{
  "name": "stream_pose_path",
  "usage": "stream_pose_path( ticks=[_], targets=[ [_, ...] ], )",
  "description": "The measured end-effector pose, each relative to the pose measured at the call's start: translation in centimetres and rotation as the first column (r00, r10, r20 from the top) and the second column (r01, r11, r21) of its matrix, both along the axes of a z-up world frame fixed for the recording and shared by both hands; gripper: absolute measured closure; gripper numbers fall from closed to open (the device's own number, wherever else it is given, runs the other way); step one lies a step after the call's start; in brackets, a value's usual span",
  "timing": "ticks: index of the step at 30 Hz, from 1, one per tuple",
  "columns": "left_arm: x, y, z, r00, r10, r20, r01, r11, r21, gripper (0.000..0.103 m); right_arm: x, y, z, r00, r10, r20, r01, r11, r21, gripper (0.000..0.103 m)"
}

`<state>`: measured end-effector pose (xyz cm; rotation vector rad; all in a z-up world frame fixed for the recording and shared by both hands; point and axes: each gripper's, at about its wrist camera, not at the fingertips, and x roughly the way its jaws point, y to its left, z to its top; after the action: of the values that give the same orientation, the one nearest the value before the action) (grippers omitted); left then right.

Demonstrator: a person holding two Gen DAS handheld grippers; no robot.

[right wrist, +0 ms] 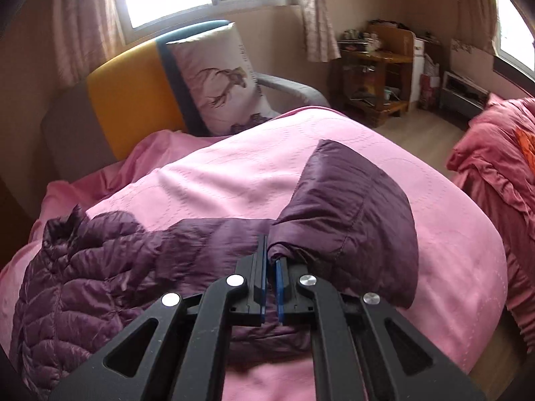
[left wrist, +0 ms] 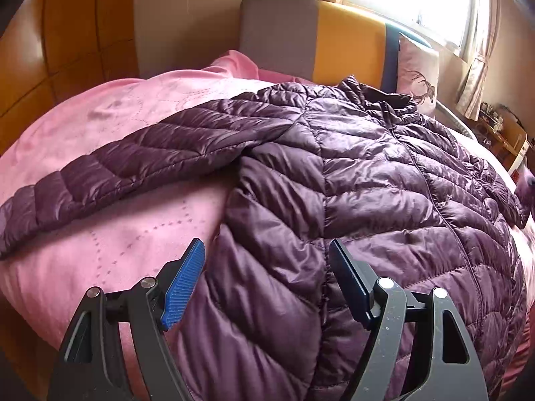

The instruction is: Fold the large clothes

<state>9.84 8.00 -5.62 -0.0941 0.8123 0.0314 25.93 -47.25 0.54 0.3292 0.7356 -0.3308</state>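
A purple quilted down jacket (left wrist: 384, 173) lies front up on the pink bedspread (left wrist: 100, 127), zipper showing. One sleeve (left wrist: 133, 167) stretches out to the left. My left gripper (left wrist: 266, 244) hovers open over the jacket's lower side panel, with nothing pinched between its blue pads (left wrist: 182, 284). In the right wrist view my right gripper (right wrist: 270, 250) is shut on the other sleeve (right wrist: 351, 207). That sleeve is raised off the bedspread (right wrist: 234, 173), and its end hangs down to the right of the jaws. The jacket body (right wrist: 83, 267) lies at the lower left there.
A grey, yellow and blue headboard (left wrist: 347, 40) and a deer-print pillow (right wrist: 220, 77) stand at the bed's head. A second bed with a red quilt (right wrist: 495, 153) is to the right across a strip of floor. Wooden shelves (right wrist: 378, 77) stand under the window.
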Motion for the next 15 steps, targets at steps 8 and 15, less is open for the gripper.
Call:
stream_pose_path(
  ticks=[8,15],
  targets=[
    [0.3,-0.2,-0.2,1.0,-0.009,-0.013,0.009,1.0,-0.007,0.028,3.5,13.1,-1.7,0.941,0.333,-0.067,-0.337,0.938,-0.077,0.099],
    [0.5,0.2,-0.5,1.0,0.0,-0.024,0.0,1.0,-0.028,0.028,2.9,26.1,-4.1,0.785,0.6,-0.155,-0.619,0.769,-0.16,0.099]
  ],
)
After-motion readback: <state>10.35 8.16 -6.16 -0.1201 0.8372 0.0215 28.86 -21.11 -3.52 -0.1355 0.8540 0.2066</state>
